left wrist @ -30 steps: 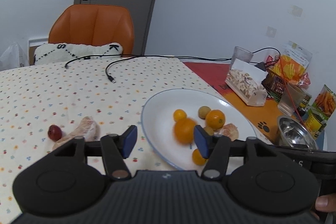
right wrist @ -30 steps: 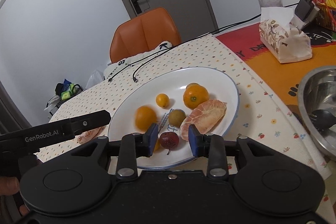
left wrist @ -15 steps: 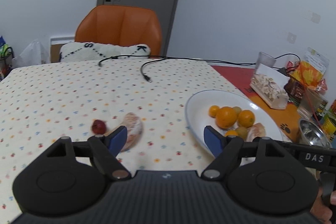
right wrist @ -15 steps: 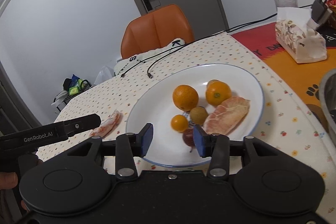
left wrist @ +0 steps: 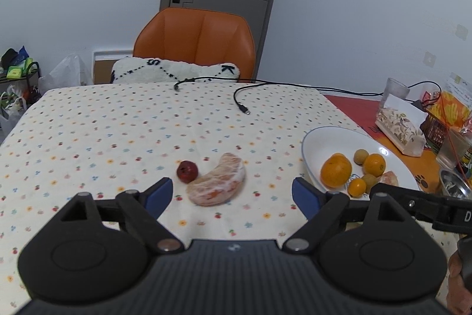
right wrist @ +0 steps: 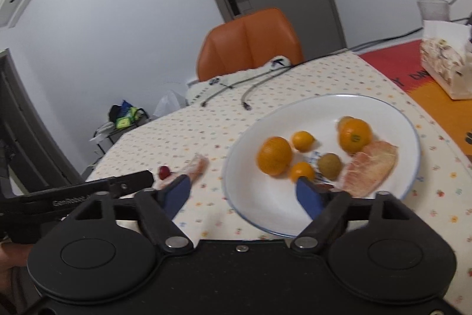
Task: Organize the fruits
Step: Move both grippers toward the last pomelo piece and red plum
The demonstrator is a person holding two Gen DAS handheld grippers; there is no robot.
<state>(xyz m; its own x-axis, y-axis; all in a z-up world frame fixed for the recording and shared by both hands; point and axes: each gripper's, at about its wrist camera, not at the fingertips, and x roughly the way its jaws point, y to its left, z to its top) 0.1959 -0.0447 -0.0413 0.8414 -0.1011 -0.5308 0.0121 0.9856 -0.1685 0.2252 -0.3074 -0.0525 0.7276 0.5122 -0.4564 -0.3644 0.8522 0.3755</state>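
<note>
- On the table, covered by a dotted cloth, a small red fruit lies toward the near edge, left of the middle, just beside the left end of the peeled citrus segment; whether they touch I cannot tell.
- The left gripper hovers over the near edge with its jaws spread wide and nothing between them; the segment lies straight ahead, between the two blue pads.
- Likely step: pick up this segment and carry it to the plate. To do it well, come down with the pads either side of the segment's narrow waist, not its long ends, and close softly, since peeled flesh will probably squash or tear.
- Keep the left pad off the red fruit, which would probably roll if nudged.
- Toward the right edge of the dotted cloth stands the white plate, holding oranges, smaller round fruits and another peeled segment.
- The right gripper hangs over the plate's near-left rim, jaws spread, gripping nothing; a dark fruit is half hidden behind its right pad.
- It should stay out of the left gripper's path to the plate's free left side.
</note>
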